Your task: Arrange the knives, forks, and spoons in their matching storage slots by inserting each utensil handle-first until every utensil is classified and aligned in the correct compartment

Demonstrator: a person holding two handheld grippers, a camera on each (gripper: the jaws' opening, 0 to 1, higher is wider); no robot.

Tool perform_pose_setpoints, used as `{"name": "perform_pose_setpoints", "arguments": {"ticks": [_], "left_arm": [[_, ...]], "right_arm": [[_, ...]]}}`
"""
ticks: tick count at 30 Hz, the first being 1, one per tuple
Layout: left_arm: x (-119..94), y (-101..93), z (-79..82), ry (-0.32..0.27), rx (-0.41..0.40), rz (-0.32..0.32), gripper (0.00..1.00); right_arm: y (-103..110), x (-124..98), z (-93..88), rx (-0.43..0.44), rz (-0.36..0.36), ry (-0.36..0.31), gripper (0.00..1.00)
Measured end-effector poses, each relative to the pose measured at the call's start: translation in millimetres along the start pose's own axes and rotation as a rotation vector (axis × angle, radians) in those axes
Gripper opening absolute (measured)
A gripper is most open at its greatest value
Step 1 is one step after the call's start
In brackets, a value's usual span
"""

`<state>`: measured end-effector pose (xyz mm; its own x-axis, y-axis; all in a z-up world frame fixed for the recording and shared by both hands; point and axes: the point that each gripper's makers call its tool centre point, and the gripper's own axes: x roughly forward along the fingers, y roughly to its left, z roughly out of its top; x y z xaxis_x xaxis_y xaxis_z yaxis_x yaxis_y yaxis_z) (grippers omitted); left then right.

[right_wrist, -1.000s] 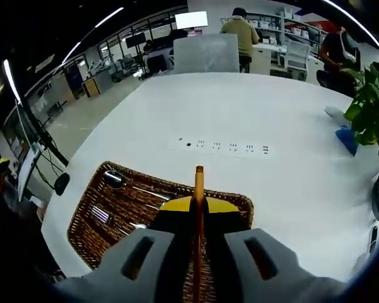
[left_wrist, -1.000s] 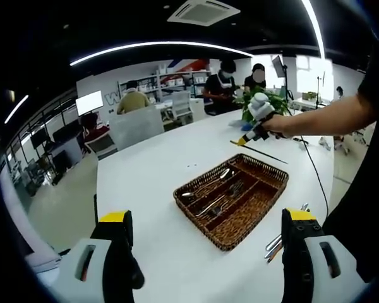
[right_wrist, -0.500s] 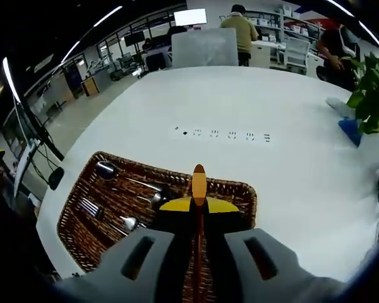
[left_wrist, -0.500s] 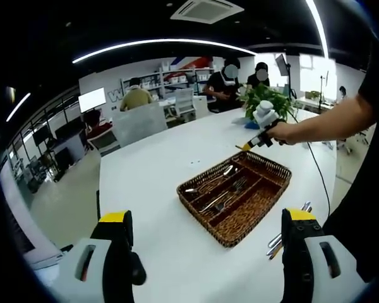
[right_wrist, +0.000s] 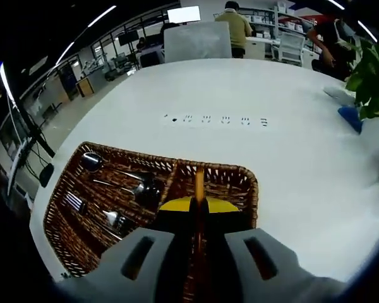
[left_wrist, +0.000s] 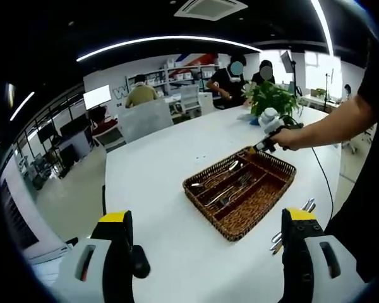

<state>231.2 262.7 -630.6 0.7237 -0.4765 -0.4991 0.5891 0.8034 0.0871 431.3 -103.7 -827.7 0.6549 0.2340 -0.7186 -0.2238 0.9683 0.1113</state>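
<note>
A: While the right gripper (right_wrist: 198, 208) is held over the far end of the wicker tray (right_wrist: 249, 189), its jaws are seen clamped on a slim utensil (right_wrist: 199, 183) with an orange-brown handle. Handle points forward, past the yellow jaw tips, over the tray's end compartment. What kind of utensil it is can't be told; the working end is hidden between the jaws.

B: Tray contents?

A: In the right gripper view, spoons (right_wrist: 114, 172) are seen in the long slot nearest the table centre, forks (right_wrist: 91, 211) in the next slot. In the left gripper view the tray (left_wrist: 222, 228) is seen on the white table (left_wrist: 151, 183), with cutlery lying lengthwise in two slots. The compartment nearest that camera looks bare weave.

B: Left gripper (left_wrist: 208, 243)?

A: Jaws spread wide, nothing between them. It is held well back from the tray, above the table edge. A few loose utensils (left_wrist: 290, 224) are seen on the table just beside its right jaw, near the tray's close corner.

B: Is the other gripper visible from there?

A: Yes, at the tray's far end (left_wrist: 268, 136), gripped by a person's hand (left_wrist: 294, 136), arm reaching in from the right. A potted plant (left_wrist: 268, 98) is behind it; seated people are further back at other desks.
</note>
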Motion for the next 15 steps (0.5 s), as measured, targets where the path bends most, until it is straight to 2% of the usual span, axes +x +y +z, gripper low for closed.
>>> {"name": "perform_pose_setpoints", "arguments": {"ticks": [6, 9, 15], "left_arm": [[-4.8, -0.2, -5.3, 0.025, -0.006, 0.009, 0.99], [-7.1, -2.1, -6.7, 0.028, -0.008, 0.011, 0.99], [-12.3, 1.1, -4.1, 0.009, -0.011, 0.019, 0.99]], "right_arm": [[-4.7, 19.1, -6.5, -0.013, -0.009, 0.021, 0.04], [-1.8, 21.9, -11.5, -0.007, -0.009, 0.031, 0.04], [-0.8, 27.0, -18.5, -0.002, -0.018, 0.053, 0.04]]}}
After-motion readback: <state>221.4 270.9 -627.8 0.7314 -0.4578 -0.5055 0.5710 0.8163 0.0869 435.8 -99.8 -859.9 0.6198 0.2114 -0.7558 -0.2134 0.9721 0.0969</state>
